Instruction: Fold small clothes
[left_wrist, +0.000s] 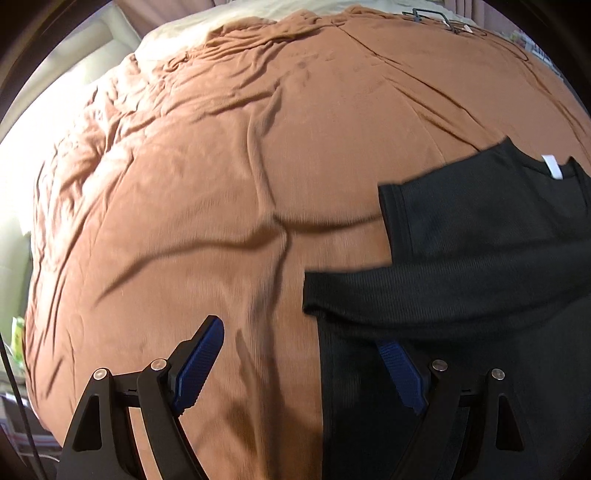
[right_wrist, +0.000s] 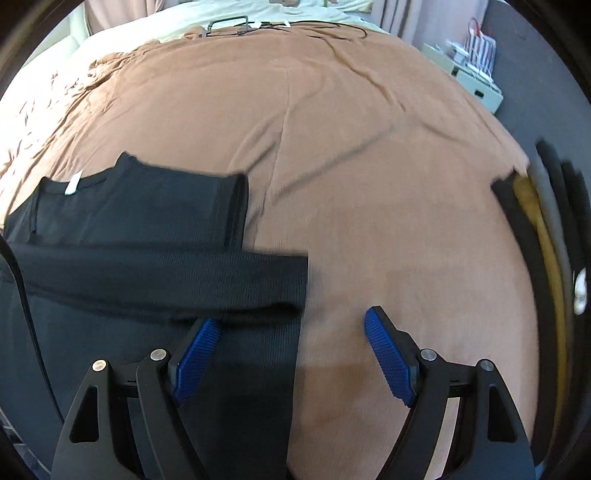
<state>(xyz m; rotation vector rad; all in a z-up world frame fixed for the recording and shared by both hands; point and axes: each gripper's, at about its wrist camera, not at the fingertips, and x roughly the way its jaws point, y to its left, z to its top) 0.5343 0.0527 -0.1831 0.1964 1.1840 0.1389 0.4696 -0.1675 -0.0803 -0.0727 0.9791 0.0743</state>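
The black top (right_wrist: 122, 236) lies flat on the brown bedspread (right_wrist: 369, 166), one long sleeve already folded across its body. Left tongs (left_wrist: 299, 365) and right tongs (right_wrist: 291, 354) gape empty over its side edges; lengthwise folds remain.

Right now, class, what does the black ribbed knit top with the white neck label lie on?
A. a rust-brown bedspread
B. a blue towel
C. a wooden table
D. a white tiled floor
A: the black ribbed knit top lies flat on the wrinkled rust-brown bedspread.
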